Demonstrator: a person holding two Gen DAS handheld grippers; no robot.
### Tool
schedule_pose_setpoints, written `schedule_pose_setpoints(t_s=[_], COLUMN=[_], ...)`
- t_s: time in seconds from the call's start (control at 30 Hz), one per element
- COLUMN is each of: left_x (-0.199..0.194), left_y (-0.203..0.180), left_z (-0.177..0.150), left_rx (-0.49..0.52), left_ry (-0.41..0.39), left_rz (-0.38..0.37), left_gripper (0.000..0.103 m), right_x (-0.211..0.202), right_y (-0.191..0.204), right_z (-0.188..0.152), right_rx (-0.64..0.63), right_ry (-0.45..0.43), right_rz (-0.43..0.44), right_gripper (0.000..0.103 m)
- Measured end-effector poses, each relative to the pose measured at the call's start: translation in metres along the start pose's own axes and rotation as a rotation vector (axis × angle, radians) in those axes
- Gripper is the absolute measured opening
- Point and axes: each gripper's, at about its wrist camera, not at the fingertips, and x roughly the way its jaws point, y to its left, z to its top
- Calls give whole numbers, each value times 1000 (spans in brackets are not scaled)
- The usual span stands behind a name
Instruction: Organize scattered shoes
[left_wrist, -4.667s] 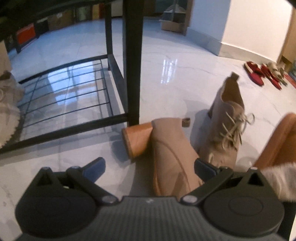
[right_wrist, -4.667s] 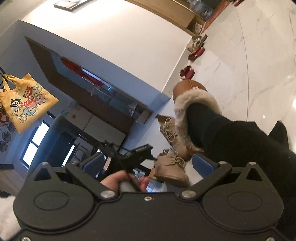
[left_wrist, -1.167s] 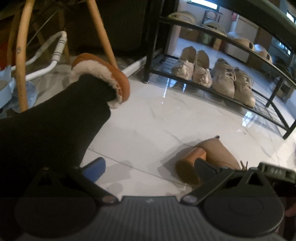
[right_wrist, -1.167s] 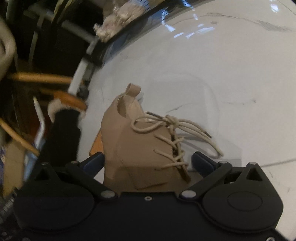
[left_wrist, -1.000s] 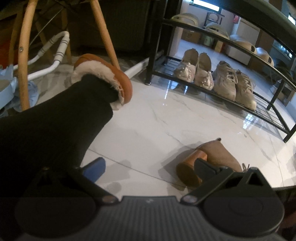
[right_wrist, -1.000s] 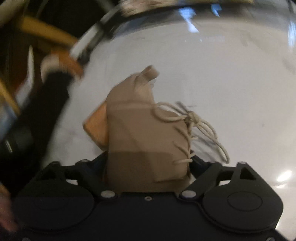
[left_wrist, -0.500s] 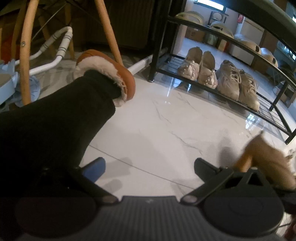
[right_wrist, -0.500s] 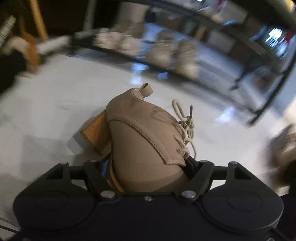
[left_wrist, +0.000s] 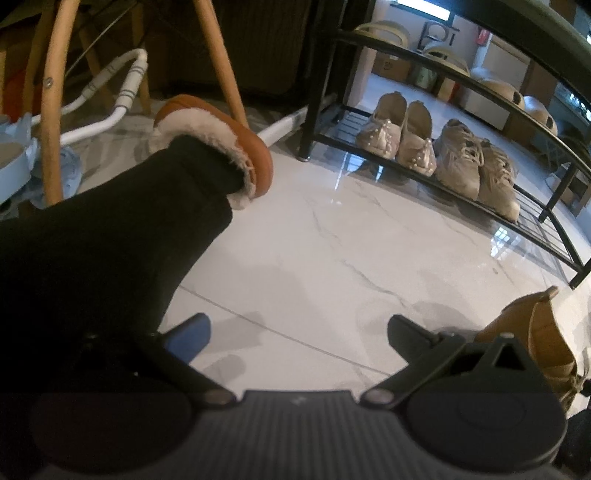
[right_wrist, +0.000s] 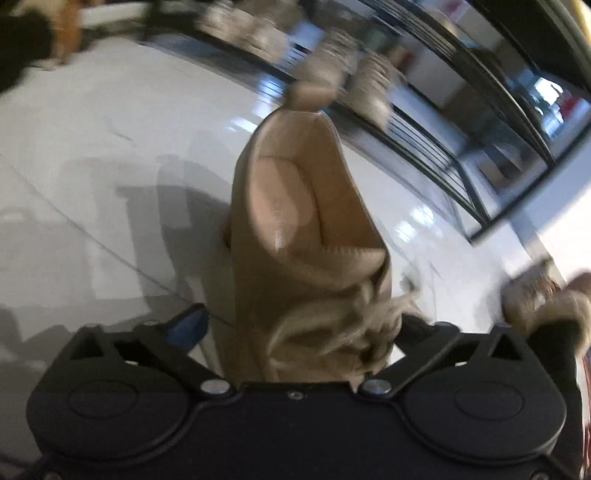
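Glossy white marble floor (left_wrist: 332, 266); wooden chair legs (left_wrist: 218, 59) and a white tube frame (left_wrist: 122, 96) stand at left, cardboard boxes (left_wrist: 391, 66) beyond.

- My right gripper (right_wrist: 301, 325) has just been opening its jaws; a tan lace-up boot (right_wrist: 299, 236) stands between them, its open top toward the camera.
- The picture is blurred, so I cannot tell whether my pads touch it.
- Beyond it, white floor (right_wrist: 110, 155) and a black shoe rack (right_wrist: 436, 147) holding pale shoes (right_wrist: 347, 77).
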Motion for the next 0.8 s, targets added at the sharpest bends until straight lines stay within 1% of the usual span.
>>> schedule_pose_setpoints(t_s=[0.1, 0.2, 0.27, 0.33, 0.43, 0.5, 0.53, 0.57, 0.6, 0.63, 0.67, 0.77, 0.8], left_x=[1, 2, 6, 6, 6, 5, 6, 6, 7, 7, 7, 8, 9], left_y=[1, 1, 0, 0, 0, 2, 3, 4, 4, 4, 4, 3, 2], left_z=[0, 0, 0, 0, 0, 0, 0, 0, 0, 0, 0, 0, 0], left_rx=[-11, -15, -17, -15, -11, -20, -25, -29, -30, -30, -30, -28, -26], left_ry=[9, 19, 27, 31, 28, 28, 31, 33, 35, 35, 35, 38, 42], left_rz=[-1, -3, -5, -5, -2, 2, 5, 9, 11, 13, 14, 18, 22], left_gripper=[102, 102, 102, 102, 102, 102, 102, 102, 102, 102, 102, 102, 102], right_x=[-12, -18, -9, 7, 29, 39, 41, 43, 44, 45, 44, 50, 54], right_y=[-21, -66, -90, -107, -112, -106, -104, -101, -99, -97, -97, -107, -115], right_z=[11, 14, 12, 10, 11, 14, 15, 17, 18, 19, 22, 25, 24], right_rx=[82, 209, 264, 296, 282, 244, 239, 247, 255, 263, 279, 378, 432], right_ry=[7, -4, 12, 55, 106, 119, 132, 150, 168, 178, 176, 182, 182], right_rz=[121, 274, 379, 452, 488, 496, 501, 506, 510, 509, 496, 431, 405], right_gripper=[103, 103, 103, 103, 103, 95, 88, 78, 78, 73, 70, 69, 69])
